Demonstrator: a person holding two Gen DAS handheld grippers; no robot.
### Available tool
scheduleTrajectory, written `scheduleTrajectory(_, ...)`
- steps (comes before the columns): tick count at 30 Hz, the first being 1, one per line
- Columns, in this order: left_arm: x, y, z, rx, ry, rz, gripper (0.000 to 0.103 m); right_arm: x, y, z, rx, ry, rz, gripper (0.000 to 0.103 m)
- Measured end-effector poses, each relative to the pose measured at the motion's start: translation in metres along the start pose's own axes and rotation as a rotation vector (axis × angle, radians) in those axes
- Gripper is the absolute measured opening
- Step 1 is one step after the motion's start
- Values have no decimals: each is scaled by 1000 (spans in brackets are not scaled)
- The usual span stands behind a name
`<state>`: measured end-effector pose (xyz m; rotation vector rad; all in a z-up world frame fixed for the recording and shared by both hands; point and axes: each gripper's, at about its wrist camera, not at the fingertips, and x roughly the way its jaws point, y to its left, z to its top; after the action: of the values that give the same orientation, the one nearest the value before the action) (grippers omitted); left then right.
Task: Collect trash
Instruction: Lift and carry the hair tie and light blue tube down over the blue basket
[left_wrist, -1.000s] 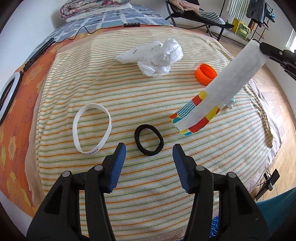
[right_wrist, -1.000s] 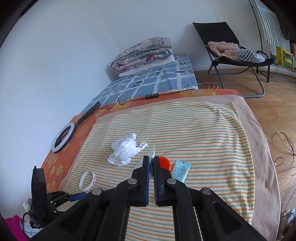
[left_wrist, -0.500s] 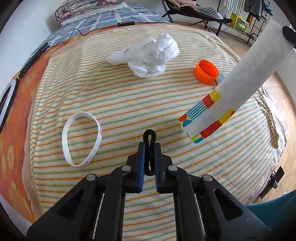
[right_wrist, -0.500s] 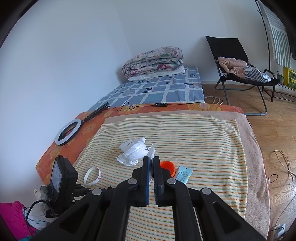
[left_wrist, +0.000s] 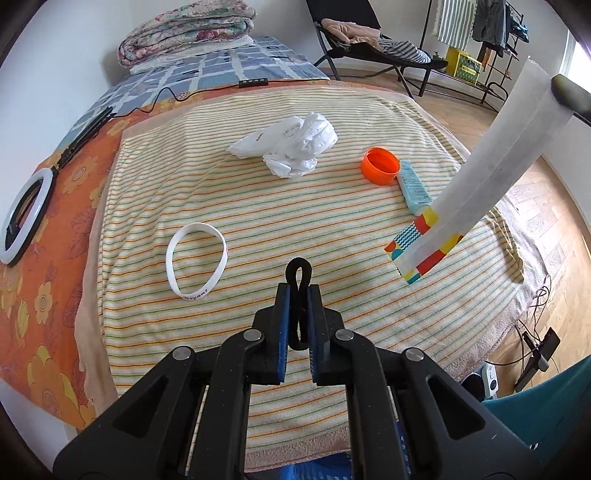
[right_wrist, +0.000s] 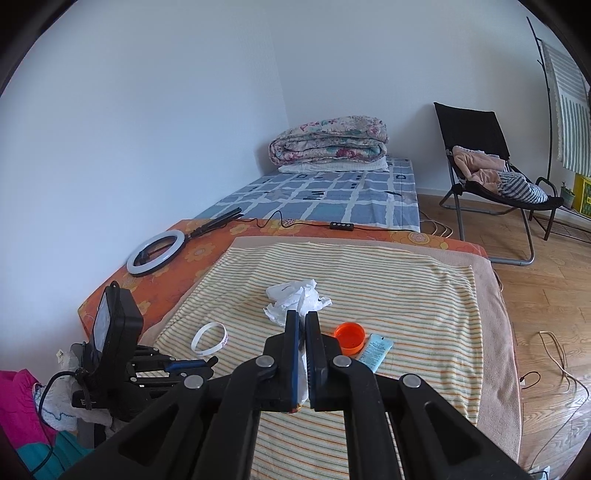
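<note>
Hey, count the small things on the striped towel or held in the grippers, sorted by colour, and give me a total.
White: 3, the wristband, the crumpled bag, the long wrapper
Black: 1, the hair tie
Orange: 1, the cap
Light blue: 1, the sachet
Total: 6

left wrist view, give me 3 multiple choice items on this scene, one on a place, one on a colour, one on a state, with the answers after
1. Where does the white wristband lie?
A. on the striped towel
B. on the wooden floor
C. on the folding chair

2. What colour is the bottle cap?
A. green
B. orange
C. black

3. How is the left gripper now?
A. wide open over the towel
B. shut on the black hair tie
C. shut on the crumpled plastic bag

Answers:
1 A, the band lies flat on the stripes, left of the gripper.
2 B, the cap is bright orange, beside the light blue sachet.
3 B, the tie's loop sticks out from between the blue pads.
</note>
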<state>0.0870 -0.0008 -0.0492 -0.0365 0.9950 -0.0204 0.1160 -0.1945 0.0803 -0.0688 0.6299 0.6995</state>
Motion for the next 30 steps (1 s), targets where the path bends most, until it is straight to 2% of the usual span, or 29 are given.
scheduleTrajectory(12, -41, -21, -39, 6, -20, -57, 7, -51, 22, -11, 4, -1, 62, 0)
scheduleTrajectory(22, -61, -31, -80, 15, -2, -94, 7, -91, 47, -43, -19, 46, 112, 0)
scheduleTrajectory(30, -58, -38, -117, 15, 44, -114, 7, -94, 60, -75, -12, 114, 138, 0)
